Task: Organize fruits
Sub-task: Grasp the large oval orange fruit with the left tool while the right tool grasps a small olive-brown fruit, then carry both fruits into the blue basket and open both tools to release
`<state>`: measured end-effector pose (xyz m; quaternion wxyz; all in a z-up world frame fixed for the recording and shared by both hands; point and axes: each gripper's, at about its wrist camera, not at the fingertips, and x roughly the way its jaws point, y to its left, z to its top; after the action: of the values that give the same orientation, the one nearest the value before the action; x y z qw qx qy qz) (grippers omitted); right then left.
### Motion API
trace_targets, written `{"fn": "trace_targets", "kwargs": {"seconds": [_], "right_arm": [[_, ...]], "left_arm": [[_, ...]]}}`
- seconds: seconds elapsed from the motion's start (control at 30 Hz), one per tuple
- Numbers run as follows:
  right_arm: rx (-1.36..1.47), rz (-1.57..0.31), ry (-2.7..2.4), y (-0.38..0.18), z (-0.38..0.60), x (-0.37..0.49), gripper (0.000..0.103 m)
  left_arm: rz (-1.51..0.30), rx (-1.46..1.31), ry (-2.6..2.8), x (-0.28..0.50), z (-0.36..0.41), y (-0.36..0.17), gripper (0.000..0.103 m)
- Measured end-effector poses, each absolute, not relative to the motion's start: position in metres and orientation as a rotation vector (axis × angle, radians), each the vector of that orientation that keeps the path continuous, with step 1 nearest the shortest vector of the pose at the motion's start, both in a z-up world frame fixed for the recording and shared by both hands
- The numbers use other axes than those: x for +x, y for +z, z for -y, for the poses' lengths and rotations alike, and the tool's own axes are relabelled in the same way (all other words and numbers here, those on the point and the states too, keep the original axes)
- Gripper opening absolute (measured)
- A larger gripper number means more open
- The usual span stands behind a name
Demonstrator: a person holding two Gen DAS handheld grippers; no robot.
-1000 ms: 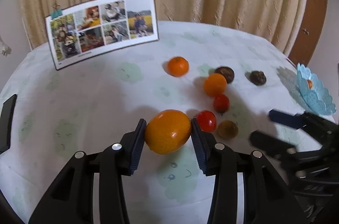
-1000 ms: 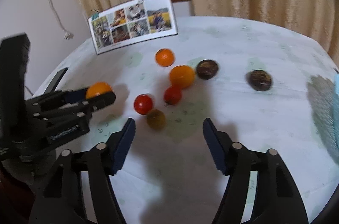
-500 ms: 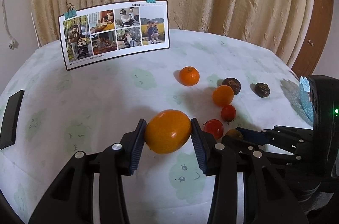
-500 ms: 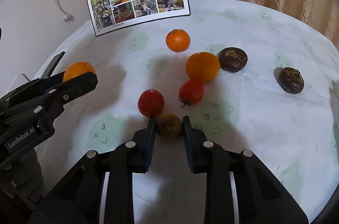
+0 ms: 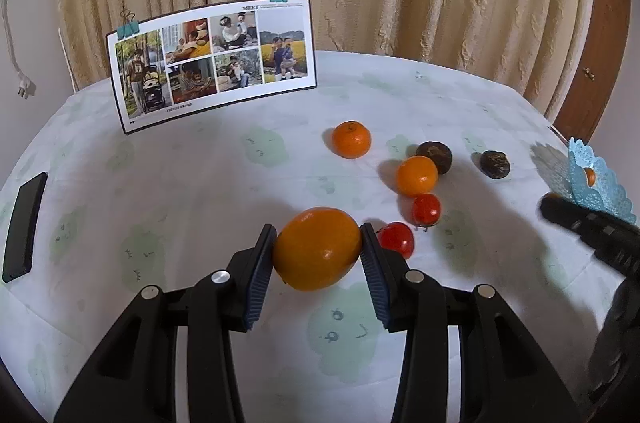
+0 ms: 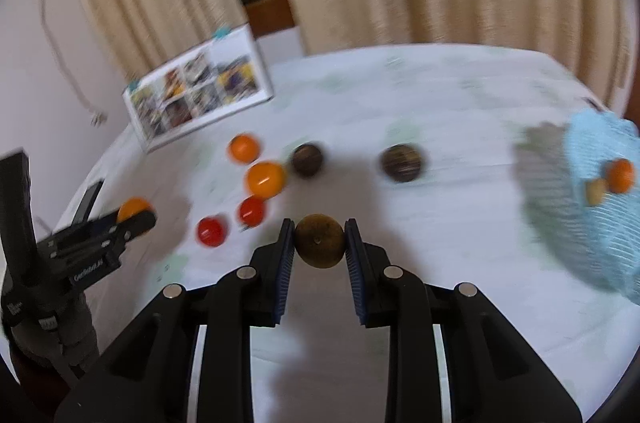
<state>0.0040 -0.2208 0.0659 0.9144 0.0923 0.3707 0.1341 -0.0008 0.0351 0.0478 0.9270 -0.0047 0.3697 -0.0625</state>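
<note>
Over the desk (image 5: 400,95), the left hand-held gripper (image 5: 318,255) clamps a large orange (image 5: 317,248) while the right hand-held gripper (image 6: 320,243) holds a small brown fruit (image 6: 320,241), best carried level and released low inside the blue basket (image 6: 600,207), where fruit already sits.

Left wrist view is sharp and evenly lit, kinda soft indoor light from above, with mild shadows pooling beside the fruit on the white patterned counter (image 5: 224,183). Right wrist view is smeared with motion blur, especially the pale blue lacy basket (image 6: 600,207). Both have fisheye bending and dark corners.
</note>
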Motion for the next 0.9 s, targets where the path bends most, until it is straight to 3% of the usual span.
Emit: {"fn": "trace_targets", "kwargs": {"seconds": [0.37,0.77,0.83,0.9], "right_arm": [[0.28,-0.618,0.026,0.087,0.332,-0.035,0.026],[0.357,-0.601,-0.162,0.065,0.413,-0.056,0.027],[0.374,-0.588,-0.182,0.063,0.421,-0.06,0.032],[0.379,-0.556,-0.212,0.064,0.427,-0.067,0.053]], "left_arm": [[-0.742,0.05,-0.185,-0.004,0.011,0.062,0.043],[-0.731,0.116,-0.292,-0.003,0.079,0.075,0.043],[-0.728,0.128,-0.313,-0.004,0.092,0.077,0.043],[-0.725,0.139,-0.335,-0.004,0.103,0.079,0.043]]}}
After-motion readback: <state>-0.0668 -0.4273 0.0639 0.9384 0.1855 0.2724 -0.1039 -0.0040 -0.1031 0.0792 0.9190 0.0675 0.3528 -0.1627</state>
